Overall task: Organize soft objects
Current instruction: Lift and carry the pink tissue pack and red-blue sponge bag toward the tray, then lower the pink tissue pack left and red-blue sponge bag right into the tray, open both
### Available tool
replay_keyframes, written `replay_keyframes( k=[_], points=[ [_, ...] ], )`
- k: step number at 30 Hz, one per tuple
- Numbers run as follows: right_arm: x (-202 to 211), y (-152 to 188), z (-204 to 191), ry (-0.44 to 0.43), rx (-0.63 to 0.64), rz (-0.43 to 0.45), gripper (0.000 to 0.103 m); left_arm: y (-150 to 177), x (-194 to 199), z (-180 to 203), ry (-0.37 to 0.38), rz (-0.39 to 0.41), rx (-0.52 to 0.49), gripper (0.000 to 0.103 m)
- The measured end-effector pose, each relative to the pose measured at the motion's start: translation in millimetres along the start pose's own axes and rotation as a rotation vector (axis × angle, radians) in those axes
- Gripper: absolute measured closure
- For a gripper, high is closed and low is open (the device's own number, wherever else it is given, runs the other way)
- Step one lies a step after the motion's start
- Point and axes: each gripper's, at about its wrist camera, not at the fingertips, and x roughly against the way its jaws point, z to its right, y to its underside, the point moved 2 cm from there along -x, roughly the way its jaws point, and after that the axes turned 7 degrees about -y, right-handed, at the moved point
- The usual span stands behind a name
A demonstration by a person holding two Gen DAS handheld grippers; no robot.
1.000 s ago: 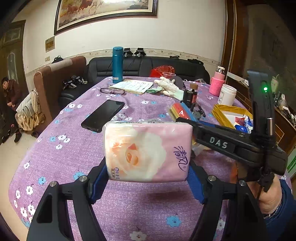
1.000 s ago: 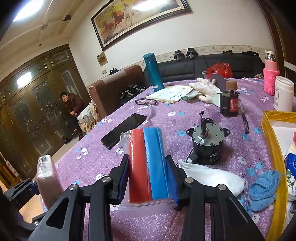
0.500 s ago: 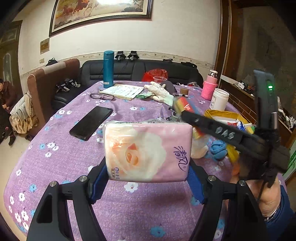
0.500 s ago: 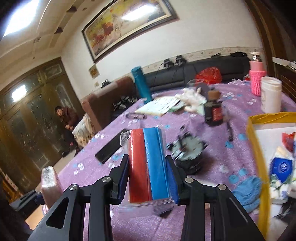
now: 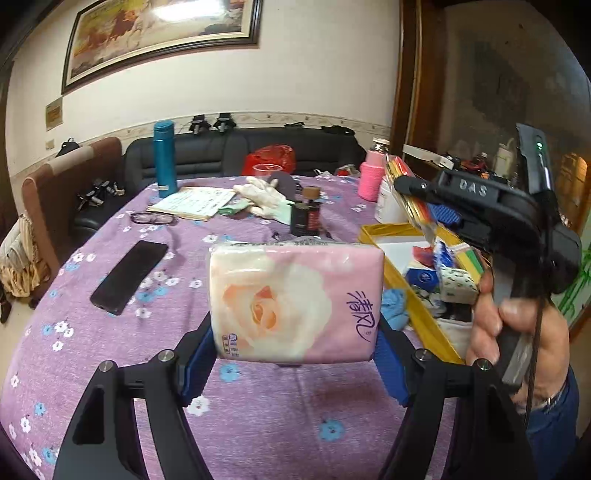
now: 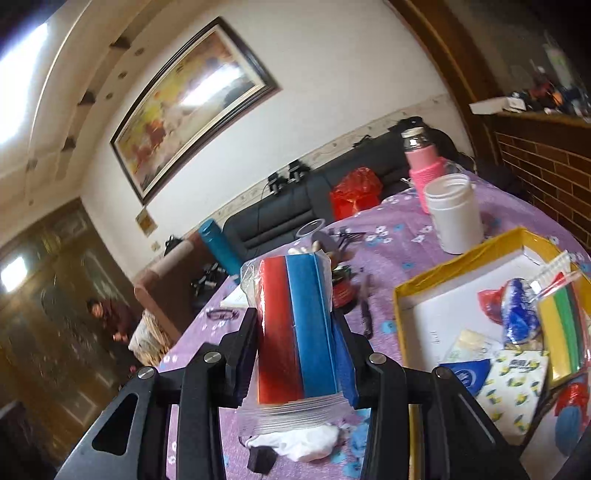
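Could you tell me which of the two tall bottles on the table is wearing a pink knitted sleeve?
The bottle at the far right, beside the white jar; the teal flask at far left is bare.

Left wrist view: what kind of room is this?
Most likely a home living room: a black sofa against the wall, a large framed painting above it, and a table under a purple floral tablecloth cluttered with household items.

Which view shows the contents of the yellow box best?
The right wrist view: it looks down into the yellow box, showing its white floor, packets and a coloured stack. In the left wrist view the yellow box is partly hidden behind the right gripper and the tissue pack.
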Motion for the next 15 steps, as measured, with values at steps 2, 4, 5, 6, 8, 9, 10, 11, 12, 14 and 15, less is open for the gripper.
replay_keyframes(
  k=[2,4,5,6,8,9,10,11,12,14,15],
  points=[
    [3.1,-4.1,5.5,0.006,-0.016,0.009,0.062,1.6,-0.4,3.9,0.012,-0.006,-0.002,0.029],
    [4.5,-5.7,7.9,0.011,-0.023,0.011,0.062,1.6,-0.5,6.3,0.016,-0.005,-0.005,0.029],
    [4.6,-6.5,8.9,0.012,-0.025,0.011,0.062,1.2,-0.4,7.0,0.018,-0.004,-0.006,0.029],
    [4.2,-7.8,9.6,0.017,-0.027,0.012,0.062,-0.1,-1.0,7.5,0.019,-0.004,-0.006,0.029],
    [6.2,-9.7,11.9,0.024,-0.034,0.018,0.062,-1.5,-1.5,9.0,0.027,-0.005,-0.004,0.029],
    [7.9,-11.1,14.0,0.030,-0.039,0.021,0.062,-2.2,-1.6,9.7,0.031,-0.005,-0.004,0.029],
    [9.1,-12.2,16.5,0.035,-0.043,0.024,0.062,-2.7,-1.3,10.7,0.034,-0.003,-0.004,0.028],
    [11.2,-13.6,19.2,0.041,-0.050,0.028,0.062,-4.2,-2.0,12.1,0.037,-0.001,-0.008,0.028],
    [13.1,-14.9,22.2,0.045,-0.058,0.033,0.062,-5.3,-2.3,13.2,0.038,0.001,-0.010,0.028],
    [16.8,-17.1,28.9,0.057,-0.068,0.037,0.062,-8.2,-3.9,16.1,0.047,0.002,-0.012,0.029],
    [18.4,-18.7,33.1,0.066,-0.077,0.040,0.062,-10.1,-4.5,18.1,0.056,0.003,-0.012,0.029]
  ],
)
